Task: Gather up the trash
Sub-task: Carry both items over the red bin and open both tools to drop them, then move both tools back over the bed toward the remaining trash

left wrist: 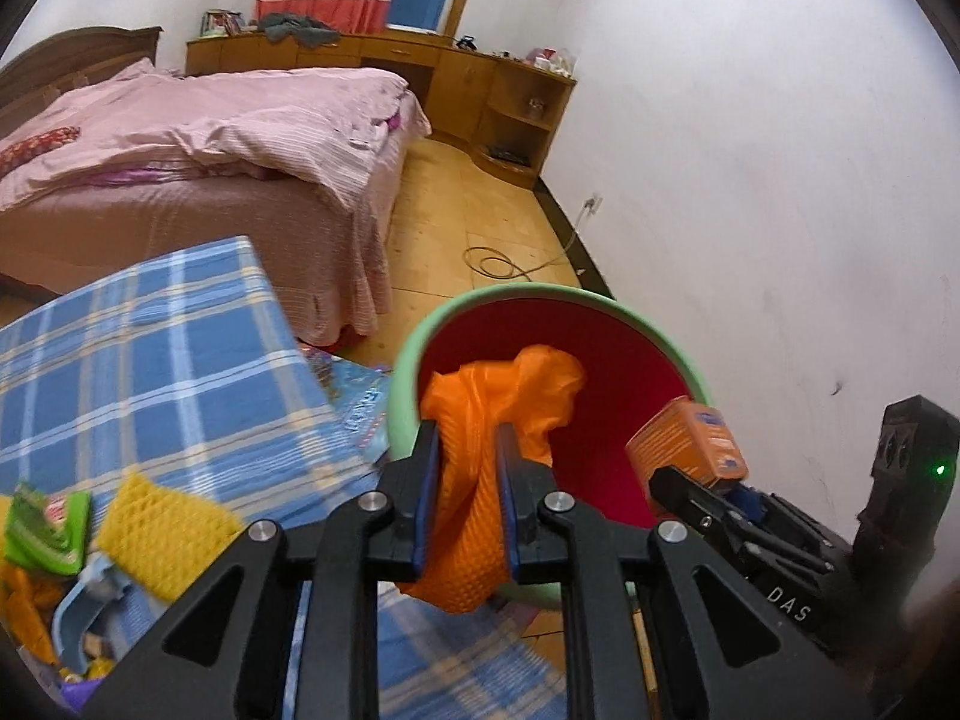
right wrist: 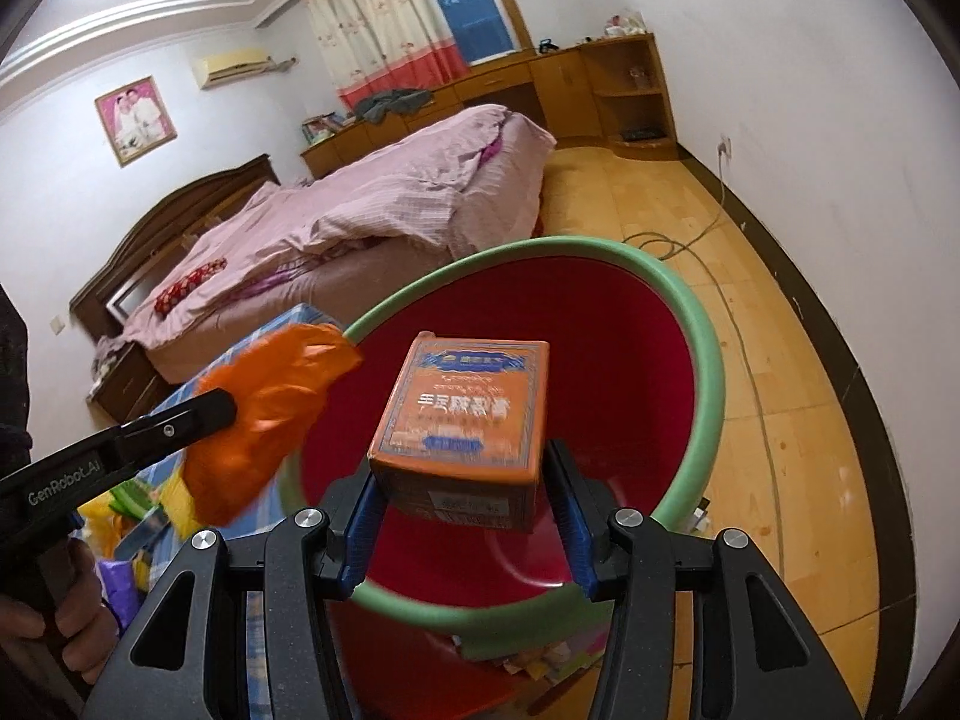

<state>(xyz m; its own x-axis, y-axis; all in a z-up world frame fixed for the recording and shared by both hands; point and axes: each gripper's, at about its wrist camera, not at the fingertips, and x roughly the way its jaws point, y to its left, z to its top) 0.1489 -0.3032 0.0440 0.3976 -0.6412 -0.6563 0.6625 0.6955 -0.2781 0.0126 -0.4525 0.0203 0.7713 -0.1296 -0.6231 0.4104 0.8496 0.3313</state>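
Left tool (left wrist: 465, 483) pinches a limp orange bag (left wrist: 498, 402) — light, slippery; right tool (right wrist: 467, 501) clamps a stiff carton (right wrist: 465, 420) by its sides over the bin (right wrist: 702, 360).

Black left claw (left wrist: 467, 498), blue pads (left wrist: 423, 510) – silver screws, white lettering

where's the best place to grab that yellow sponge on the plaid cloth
Take the yellow sponge across its two long side edges, coming straight down from above. It lies flat on the plaid cloth, so only the top and sides are free. The green packet sits close on one side, so set the fingers clear of it.
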